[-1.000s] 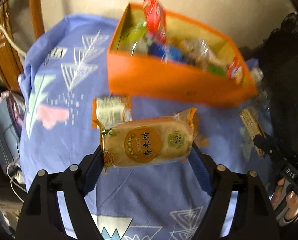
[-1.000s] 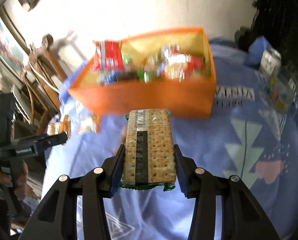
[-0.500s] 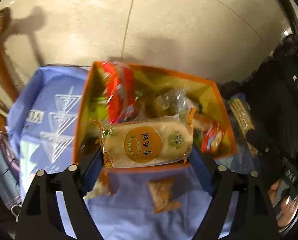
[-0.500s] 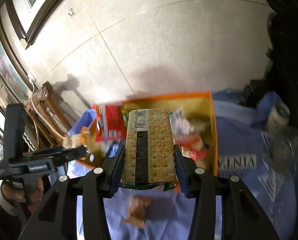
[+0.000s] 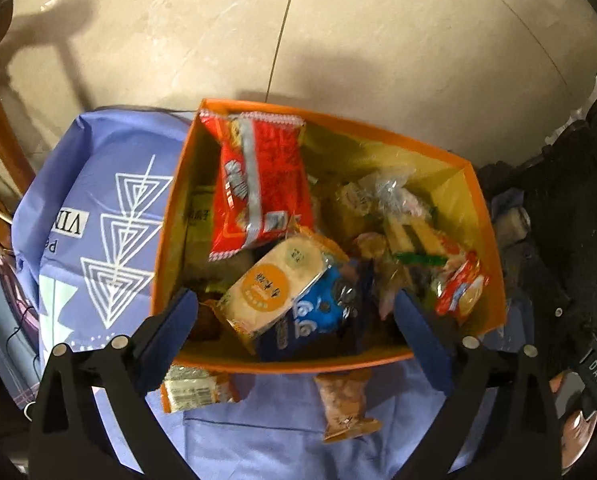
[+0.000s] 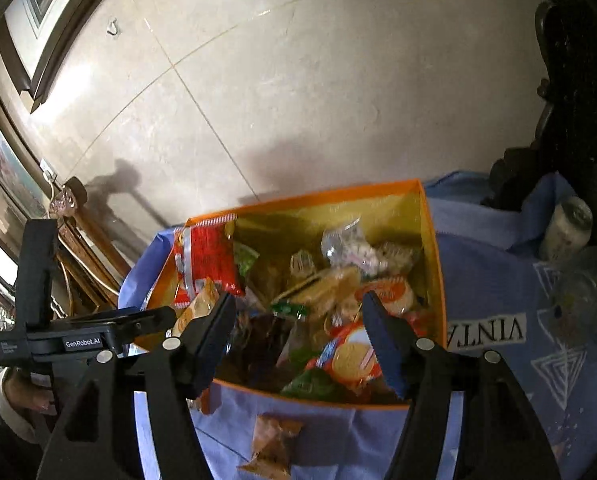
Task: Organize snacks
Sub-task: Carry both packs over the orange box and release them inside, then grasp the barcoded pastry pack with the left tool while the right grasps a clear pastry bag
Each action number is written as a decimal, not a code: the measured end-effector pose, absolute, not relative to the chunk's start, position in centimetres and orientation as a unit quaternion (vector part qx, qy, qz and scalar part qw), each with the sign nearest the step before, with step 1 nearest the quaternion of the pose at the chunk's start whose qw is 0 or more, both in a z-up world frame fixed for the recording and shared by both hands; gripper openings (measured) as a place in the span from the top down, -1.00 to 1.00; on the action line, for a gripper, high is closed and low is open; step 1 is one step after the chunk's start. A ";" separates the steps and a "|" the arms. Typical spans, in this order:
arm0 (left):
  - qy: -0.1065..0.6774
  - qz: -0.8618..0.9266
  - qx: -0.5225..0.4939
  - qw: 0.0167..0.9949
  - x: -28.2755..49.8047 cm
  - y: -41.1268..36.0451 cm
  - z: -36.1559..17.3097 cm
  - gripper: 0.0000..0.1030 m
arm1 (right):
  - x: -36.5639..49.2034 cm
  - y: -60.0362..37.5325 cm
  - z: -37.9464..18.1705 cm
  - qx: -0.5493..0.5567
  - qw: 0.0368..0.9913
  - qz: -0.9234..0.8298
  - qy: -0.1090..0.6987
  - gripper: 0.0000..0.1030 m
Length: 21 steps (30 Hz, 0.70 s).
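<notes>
Now both tools hang spread and empty over the orange box: left tool, right tool. Inside the box, a rice cake pack lies atop the snacks; two packets lie just outside its near wall.

Bkgd as I saw it: beige glossy tiled surface w/ thin grout lines, ceiling-light glare; framed picture upper left; carved wooden furniture at left; purple patterned cloth on table.
</notes>
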<state>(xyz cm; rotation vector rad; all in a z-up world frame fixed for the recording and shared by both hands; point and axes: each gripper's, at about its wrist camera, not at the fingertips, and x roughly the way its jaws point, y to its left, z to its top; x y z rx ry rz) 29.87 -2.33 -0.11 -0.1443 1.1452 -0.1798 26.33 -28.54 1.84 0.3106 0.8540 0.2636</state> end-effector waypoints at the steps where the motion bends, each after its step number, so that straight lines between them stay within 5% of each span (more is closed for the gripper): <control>1: 0.540 -0.083 -0.065 0.835 29.6 -2.1 -0.1 -0.87 | 26.2 -28.4 1.7 0.148 0.889 0.129 0.413 -0.28; 12: 0.528 -0.065 -0.053 0.845 26.1 0.1 0.5 -0.87 | 22.4 -27.2 1.6 0.133 0.894 0.129 0.409 -0.45; 21: 0.573 -0.054 -0.022 0.817 22.0 1.7 -5.8 -0.87 | 18.7 -23.4 -3.0 0.083 0.868 0.160 0.463 -0.45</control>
